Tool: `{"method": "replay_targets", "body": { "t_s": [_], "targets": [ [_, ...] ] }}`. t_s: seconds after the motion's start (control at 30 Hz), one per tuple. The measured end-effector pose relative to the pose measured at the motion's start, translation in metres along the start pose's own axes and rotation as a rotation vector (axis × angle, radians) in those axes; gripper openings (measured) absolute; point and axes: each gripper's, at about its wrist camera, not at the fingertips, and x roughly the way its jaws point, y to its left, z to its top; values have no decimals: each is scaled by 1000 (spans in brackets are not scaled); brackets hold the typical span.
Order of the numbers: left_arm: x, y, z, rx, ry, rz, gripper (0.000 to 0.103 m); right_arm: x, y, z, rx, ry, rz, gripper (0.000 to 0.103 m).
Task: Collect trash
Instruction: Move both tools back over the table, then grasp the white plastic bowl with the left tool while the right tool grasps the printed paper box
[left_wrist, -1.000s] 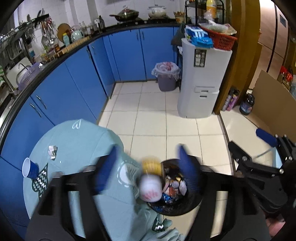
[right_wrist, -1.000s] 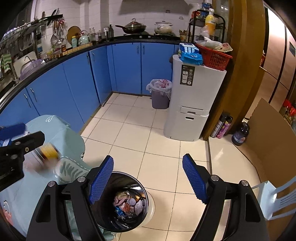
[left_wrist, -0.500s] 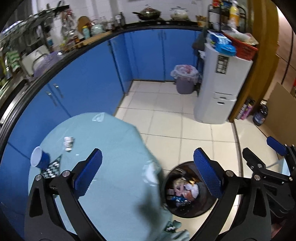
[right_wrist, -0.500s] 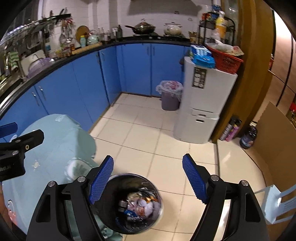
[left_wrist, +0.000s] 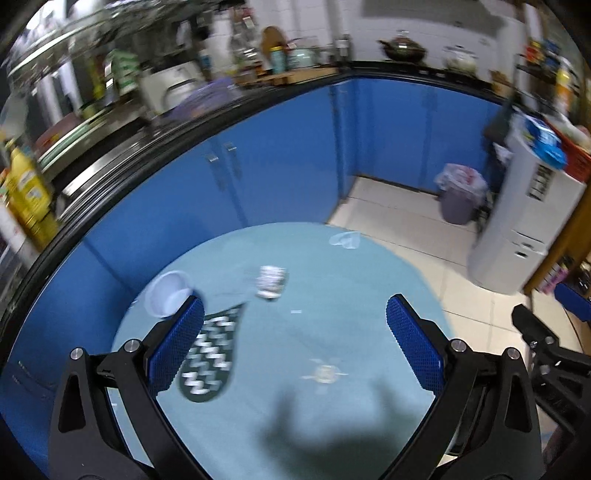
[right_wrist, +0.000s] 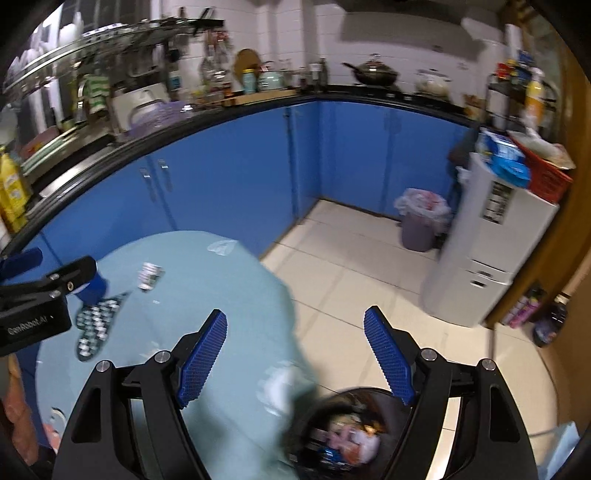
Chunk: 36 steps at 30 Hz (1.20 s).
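Trash on the round worktop (left_wrist: 362, 295), both my grippers empty.
Crumpled wrapper (left_wrist: 271, 281) lies at 12 o'clock from my left gripper (left_wrist: 295, 347), a blue cup (left_wrist: 167, 297) at 10 beside its left finger. My left fingers (left_wrist: 413, 349) stand wide, my right gripper (right_wrist: 295, 363) wide too, the full bin (right_wrist: 347, 435) at 5 o'clock below it.

The left gripper (right_wrist: 22, 295), seen from the right wrist, carries white lettering reading roughly "GenRobot.AI".
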Motion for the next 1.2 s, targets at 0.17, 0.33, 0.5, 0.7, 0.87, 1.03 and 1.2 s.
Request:
{"method": "replay_targets", "body": {
  "t_s": [0.17,0.33,0.5,0.7,0.87,1.03,1.2],
  "targets": [
    [35,67,-6,-84,44,55,98,36,50,14,-45,37,59,75],
    [70,118,-13,-132,89,71,98,78,101,25,-96,76,90,75],
    [100,144,-21,-148,118,50,98,113,141,33,-152,104,97,75],
    [139,158,-25,-152,164,4,98,151,170,36,-189,149,95,75],
    [166,171,-25,-166,189,1,98,174,183,39,-194,181,114,75],
    [188,188,-25,-200,210,16,98,196,196,37,-206,216,137,75],
    [197,195,-25,-222,209,1,98,214,202,35,-201,248,149,75]
  ]
}}
